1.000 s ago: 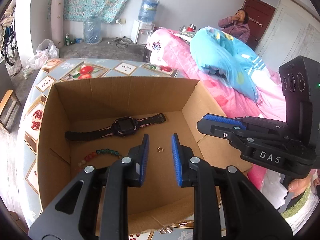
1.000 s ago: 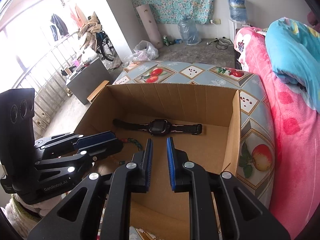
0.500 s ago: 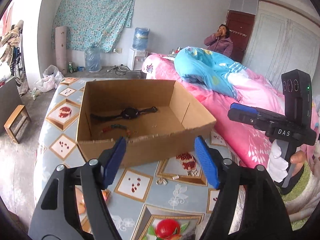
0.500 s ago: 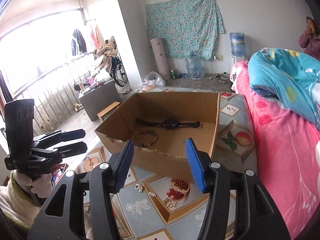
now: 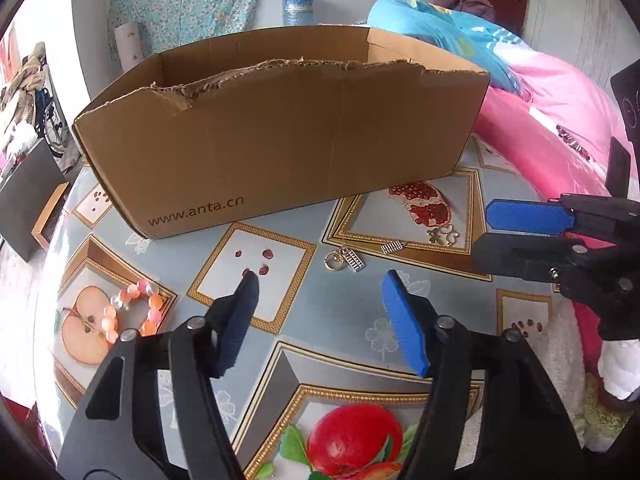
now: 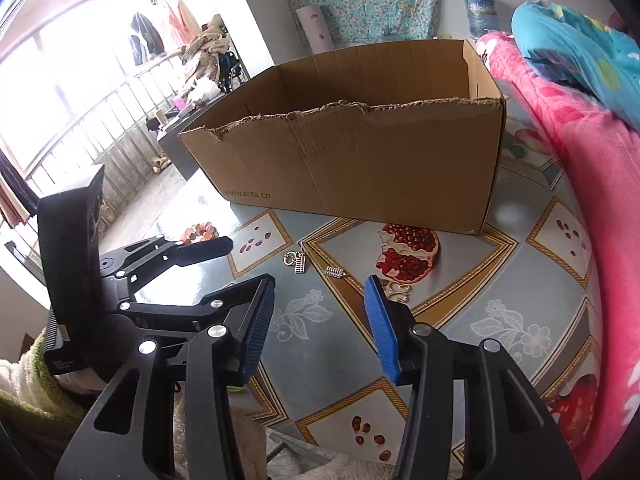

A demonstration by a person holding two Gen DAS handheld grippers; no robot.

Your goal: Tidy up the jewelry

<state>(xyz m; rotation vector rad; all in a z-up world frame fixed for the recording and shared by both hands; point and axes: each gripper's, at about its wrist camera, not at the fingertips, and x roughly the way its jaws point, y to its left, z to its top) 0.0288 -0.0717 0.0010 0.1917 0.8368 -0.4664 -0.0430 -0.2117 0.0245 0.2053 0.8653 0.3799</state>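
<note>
- On the fruit-patterned tablecloth [image 5: 304, 360], before the cardboard box [image 5: 280, 132], lie a ring with charm [image 5: 344, 260], a second charm [image 5: 392, 247] and a bead bracelet [image 5: 132, 312];
- My left gripper [image 5: 320, 320] and right gripper [image 6: 318, 316] hover released, jaws just narrowing on nothing;
- I should descend squarely over one small piece, pads straddling it.

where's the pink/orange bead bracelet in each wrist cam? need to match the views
Left wrist: bead bracelet lies lower left on the tablecloth, over the printed apple half, left of the left gripper.
Right wrist: bracelet sits left of centre, partly hidden behind a finger of the other gripper.
Shared landmark: the cardboard box, whose "www.anta.cn" print is at the end of its front wall nearest the bracelet.
</note>
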